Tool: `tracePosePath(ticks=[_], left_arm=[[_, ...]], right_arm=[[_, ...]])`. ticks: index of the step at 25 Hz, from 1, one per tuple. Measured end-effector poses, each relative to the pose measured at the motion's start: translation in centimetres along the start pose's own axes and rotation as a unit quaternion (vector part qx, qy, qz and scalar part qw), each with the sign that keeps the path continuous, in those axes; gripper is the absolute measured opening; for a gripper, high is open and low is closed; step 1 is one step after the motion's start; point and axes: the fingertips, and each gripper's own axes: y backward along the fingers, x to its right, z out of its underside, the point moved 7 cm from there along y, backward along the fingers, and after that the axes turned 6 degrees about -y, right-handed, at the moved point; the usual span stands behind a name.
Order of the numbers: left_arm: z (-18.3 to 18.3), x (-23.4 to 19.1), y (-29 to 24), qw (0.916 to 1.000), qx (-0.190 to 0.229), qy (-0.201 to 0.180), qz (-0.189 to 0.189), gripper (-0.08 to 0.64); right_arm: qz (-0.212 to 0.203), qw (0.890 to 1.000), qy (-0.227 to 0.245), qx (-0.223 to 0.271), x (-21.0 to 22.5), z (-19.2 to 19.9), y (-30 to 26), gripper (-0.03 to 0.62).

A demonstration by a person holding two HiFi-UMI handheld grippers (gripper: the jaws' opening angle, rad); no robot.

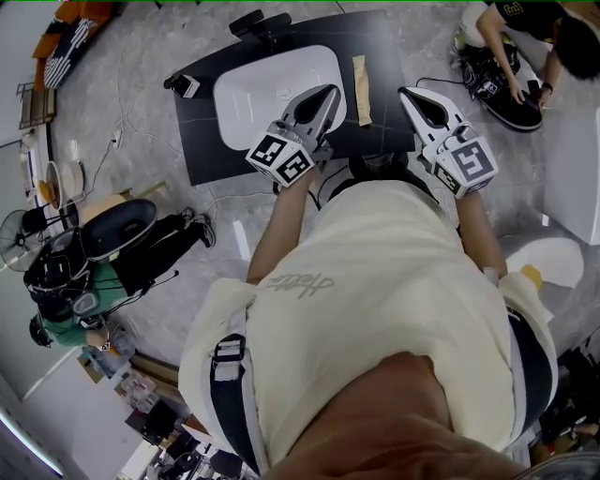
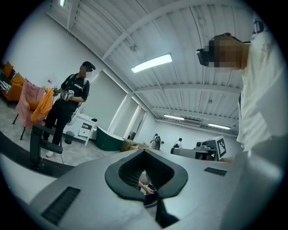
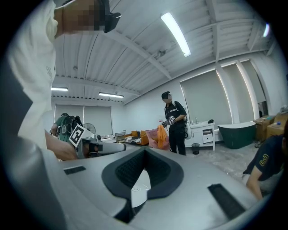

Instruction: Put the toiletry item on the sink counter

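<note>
In the head view a black sink counter (image 1: 202, 141) carries a white basin (image 1: 253, 89) and a black faucet (image 1: 260, 24) at its far edge. The toiletry item (image 1: 361, 89), a slim tan packet, lies flat on the counter just right of the basin. My left gripper (image 1: 332, 92) hovers over the basin's right edge, shut and empty. My right gripper (image 1: 407, 93) hangs at the counter's right end, also shut and empty. The packet lies between the two tips, touched by neither. Both gripper views tilt up toward the ceiling, showing the closed left gripper (image 2: 144, 154) and right gripper (image 3: 145, 152).
A small dark-and-white object (image 1: 185, 85) sits at the counter's left corner. A person crouches over gear (image 1: 511, 89) on the floor at the back right. Bags, a fan and clutter (image 1: 84, 272) fill the floor at left. Another person in black (image 3: 174, 128) stands farther off.
</note>
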Motion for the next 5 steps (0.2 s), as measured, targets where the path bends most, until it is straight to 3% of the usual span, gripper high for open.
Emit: tracePosePath(ticks=[5], left_arm=[[-0.28, 0.48, -0.02, 0.9998, 0.01, -0.004, 0.017, 0.003]], right_arm=[[0.0, 1.0, 0.003, -0.004, -0.42, 0.37, 0.34, -0.006]])
